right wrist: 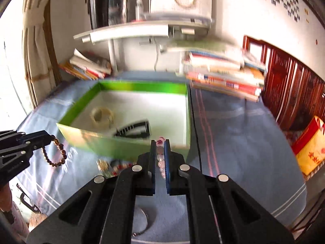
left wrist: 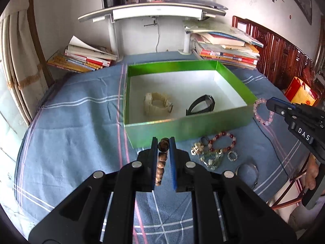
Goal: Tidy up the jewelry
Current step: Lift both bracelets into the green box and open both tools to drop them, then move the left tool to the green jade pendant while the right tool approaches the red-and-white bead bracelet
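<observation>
The green box (left wrist: 182,122) sits open on the blue cloth, ready to collect pieces; a cream bracelet (left wrist: 157,103) and a black band (left wrist: 201,105) already lie inside. Before its near wall remains a jewelry pile (left wrist: 213,152). The left gripper (left wrist: 163,142), tilted down, pinches a brown bead bracelet (left wrist: 162,160). The right gripper (right wrist: 160,143), beside the box's corner, is clamped on a pink bead bracelet (left wrist: 263,111).
</observation>
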The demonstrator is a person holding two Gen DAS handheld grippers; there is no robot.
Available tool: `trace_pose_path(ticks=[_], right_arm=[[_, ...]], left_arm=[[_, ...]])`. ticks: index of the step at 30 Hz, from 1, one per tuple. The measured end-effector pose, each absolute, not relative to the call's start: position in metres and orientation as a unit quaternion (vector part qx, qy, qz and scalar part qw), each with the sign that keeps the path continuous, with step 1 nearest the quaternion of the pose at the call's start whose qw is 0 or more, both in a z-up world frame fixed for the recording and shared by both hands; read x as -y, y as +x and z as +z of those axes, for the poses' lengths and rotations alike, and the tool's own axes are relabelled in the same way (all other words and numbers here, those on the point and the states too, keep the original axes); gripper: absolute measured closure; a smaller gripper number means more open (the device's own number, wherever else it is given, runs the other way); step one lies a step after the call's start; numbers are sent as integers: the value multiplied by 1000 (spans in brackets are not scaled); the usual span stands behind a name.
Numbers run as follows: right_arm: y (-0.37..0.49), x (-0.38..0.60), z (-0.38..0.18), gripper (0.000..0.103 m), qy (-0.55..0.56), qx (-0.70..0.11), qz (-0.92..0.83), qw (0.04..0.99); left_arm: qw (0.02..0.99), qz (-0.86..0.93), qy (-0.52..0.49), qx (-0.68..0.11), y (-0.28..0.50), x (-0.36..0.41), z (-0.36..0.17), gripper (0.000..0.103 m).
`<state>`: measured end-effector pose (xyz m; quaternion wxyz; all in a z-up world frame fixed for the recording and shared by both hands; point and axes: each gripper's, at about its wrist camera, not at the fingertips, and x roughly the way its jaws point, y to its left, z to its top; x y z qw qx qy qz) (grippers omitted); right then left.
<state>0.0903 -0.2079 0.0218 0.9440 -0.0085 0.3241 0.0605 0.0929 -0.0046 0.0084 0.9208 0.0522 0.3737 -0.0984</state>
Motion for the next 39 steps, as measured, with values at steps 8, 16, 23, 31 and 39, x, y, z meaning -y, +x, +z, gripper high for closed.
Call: trace_pose_path(ticks=[8,16,23,31,39], right_arm=[[147,203,50,95,-7,-295,46,954],[197,212,-4,95,12,-368,21,929],[192,217,-17,69,25,-380,19,925],[112,232,5,67,49,-359,62,930],[114,206,-48,79,24,-423,77,902]], left_arm=[[929,-89,47,-355,147,12,38,91],[921,-49,30,-385,206,4,8,91],[916,-42,32,-398,208,-2,-6,82],[925,-89,49,-366,133,5,11,71],[888,-151,54,-431,111,36,-36,70]])
